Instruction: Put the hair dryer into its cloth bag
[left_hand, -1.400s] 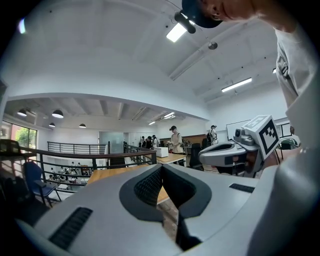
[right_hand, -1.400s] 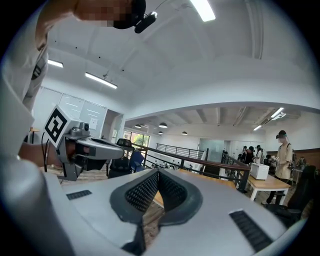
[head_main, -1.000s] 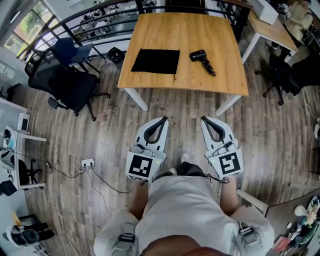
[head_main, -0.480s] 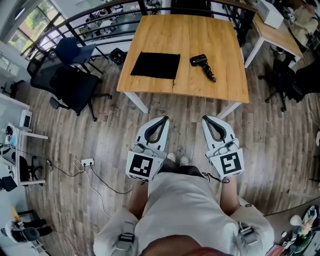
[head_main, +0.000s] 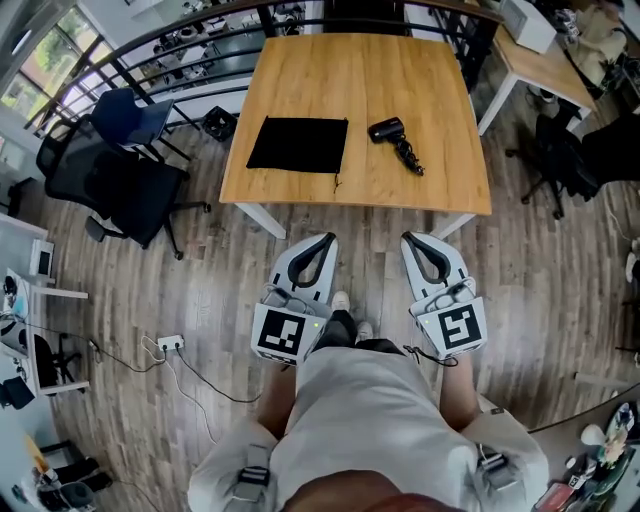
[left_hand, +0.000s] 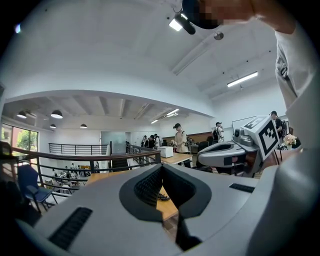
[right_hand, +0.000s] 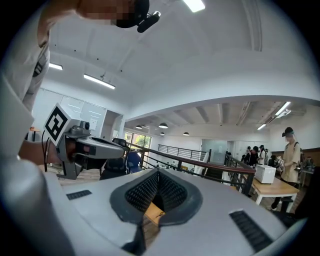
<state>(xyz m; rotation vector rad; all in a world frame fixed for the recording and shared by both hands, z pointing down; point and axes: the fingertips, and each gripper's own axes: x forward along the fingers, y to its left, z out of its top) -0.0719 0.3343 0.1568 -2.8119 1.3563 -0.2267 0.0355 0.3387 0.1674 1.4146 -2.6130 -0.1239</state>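
A flat black cloth bag (head_main: 297, 145) lies on the left half of a wooden table (head_main: 360, 80). To its right on the same table lies the black hair dryer (head_main: 392, 135), its cord coiled toward the front. Both are well ahead of me and nothing touches them. My left gripper (head_main: 325, 240) and right gripper (head_main: 410, 240) are held side by side in front of the person's body, over the wood floor short of the table. Both are shut with nothing between the jaws. Past the left gripper's (left_hand: 161, 167) jaws I see the table's edge (left_hand: 167, 207). The right gripper (right_hand: 158, 172) points the same way.
Office chairs (head_main: 120, 170) stand left of the table, and a metal railing (head_main: 150, 50) runs behind them. A second desk (head_main: 540, 60) and a dark chair (head_main: 570, 150) are at the right. A power strip with cables (head_main: 170, 343) lies on the floor at left. People stand far off.
The table with the bag and hair dryer has come closer and lower in the head view. Both grippers keep their shut pose in front of the body.
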